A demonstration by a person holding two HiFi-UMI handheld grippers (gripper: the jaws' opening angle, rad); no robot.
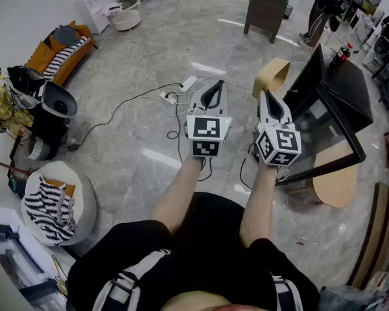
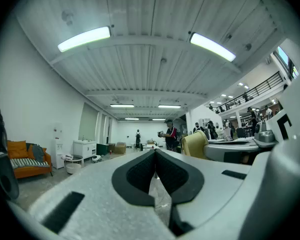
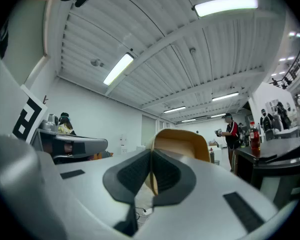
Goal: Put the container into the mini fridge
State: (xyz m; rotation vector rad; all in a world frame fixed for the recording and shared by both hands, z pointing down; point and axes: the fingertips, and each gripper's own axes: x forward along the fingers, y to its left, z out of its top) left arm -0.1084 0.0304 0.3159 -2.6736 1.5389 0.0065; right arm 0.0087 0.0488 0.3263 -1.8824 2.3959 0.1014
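— What are the two tools doing?

— The person holds them out level, side by side, over the grey marble floor (image 1: 136, 141). The white plastic left gripper (image 1: 215, 84) has its black ribbed pads pressed together at the tips, with nothing between them. The white plastic right gripper (image 1: 266, 94) is the same: jaws closed tight and empty.

— And the fridge?

— At about two o'clock from the right gripper, close by, stands a black box-shaped cabinet (image 1: 350, 86) with its glass-paned door (image 1: 340, 131) swung open. I take that for the mini fridge. A dark bottle with a red cap (image 1: 339, 58) stands upright on top of it.

— The container?

— I cannot tell which thing it is. Neither tool holds it.

— What is straight ahead of the right hand?

— At twelve o'clock, just beyond the tips, is a tan curved chair back (image 1: 273, 75). In the right gripper view it fills the middle, behind the closed jaws.

— And to the left?

— A white power strip (image 1: 185, 83) with grey cables lies on the floor, just at nine o'clock of the left gripper's tips. Further out at ten o'clock, an orange sofa (image 1: 55, 60) with a striped cushion stands by the white wall. Down at eight o'clock, a round white seat (image 1: 84, 203) carries a black-and-white striped cloth (image 1: 48, 203). Far off at one o'clock, someone in dark clothes (image 1: 321, 8) stands near a dark grey cabinet (image 1: 266, 8).
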